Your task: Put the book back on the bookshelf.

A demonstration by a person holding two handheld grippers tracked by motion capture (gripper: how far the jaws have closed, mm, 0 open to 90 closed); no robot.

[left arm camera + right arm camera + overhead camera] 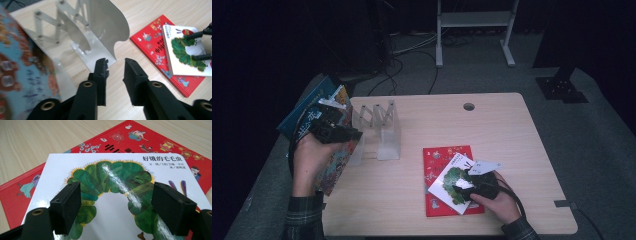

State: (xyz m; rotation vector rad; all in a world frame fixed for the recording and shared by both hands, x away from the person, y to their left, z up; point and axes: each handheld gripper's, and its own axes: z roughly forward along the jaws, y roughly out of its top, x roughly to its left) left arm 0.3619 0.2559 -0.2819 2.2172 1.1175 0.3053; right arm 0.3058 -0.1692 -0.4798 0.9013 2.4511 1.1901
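The pale wooden worktop [512,130] has its widest bare stretch from twelve to three o'clock, out to the far and right edges. At nine o'clock a clear acrylic accordion book rack [379,131] stands upright, and a colourful picture book [337,160] leans at its left end, overhanging the worktop's left edge. The flat red hardcover book [437,165] lies at five o'clock, near the front edge, with its long axis running front to back. On it rests the white board book with a green caterpillar [452,184], turned askew, with its long axis running toward one o'clock. The left tongs [115,62] stand slightly spread with nothing between them, just beside the rack. The right tongs [115,195] straddle the white book, spread; their pads are not seen to press on it.
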